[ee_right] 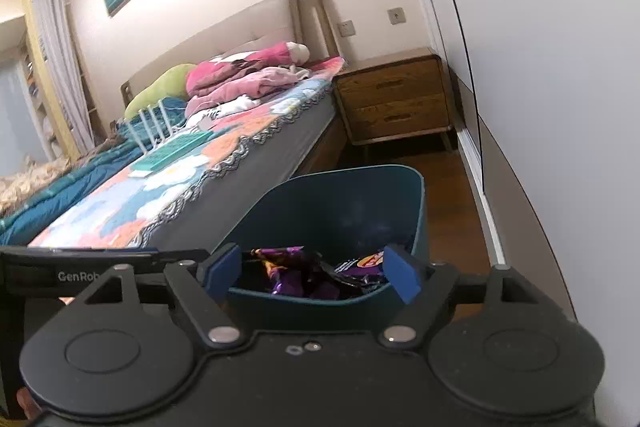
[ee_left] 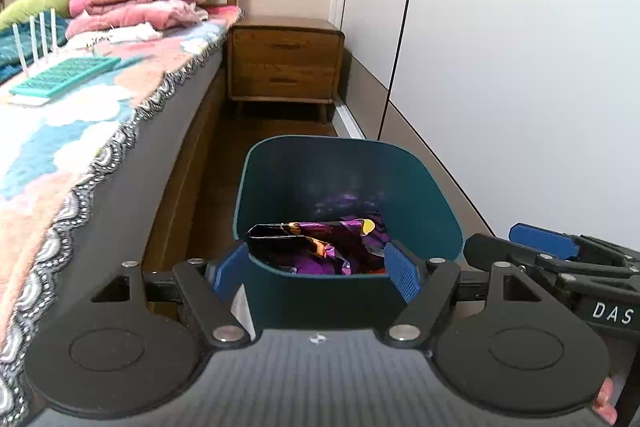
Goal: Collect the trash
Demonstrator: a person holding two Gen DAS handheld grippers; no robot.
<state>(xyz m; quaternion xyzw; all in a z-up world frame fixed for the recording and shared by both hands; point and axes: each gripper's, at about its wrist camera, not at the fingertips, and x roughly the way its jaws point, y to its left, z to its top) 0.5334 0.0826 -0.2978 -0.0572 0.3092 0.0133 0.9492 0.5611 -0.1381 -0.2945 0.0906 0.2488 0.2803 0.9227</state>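
Both grippers, left [ee_left: 316, 269] and right [ee_right: 312, 273], hang over the bin [ee_left: 424, 195] with jaws apart and empty. Purple wrappers [ee_left: 320, 247] lie inside it; the bed [ee_left: 100, 115] is at nine o'clock.

Both wrist views close above bin [ee_left: 348, 195], facing bed [ee_right: 240, 155].
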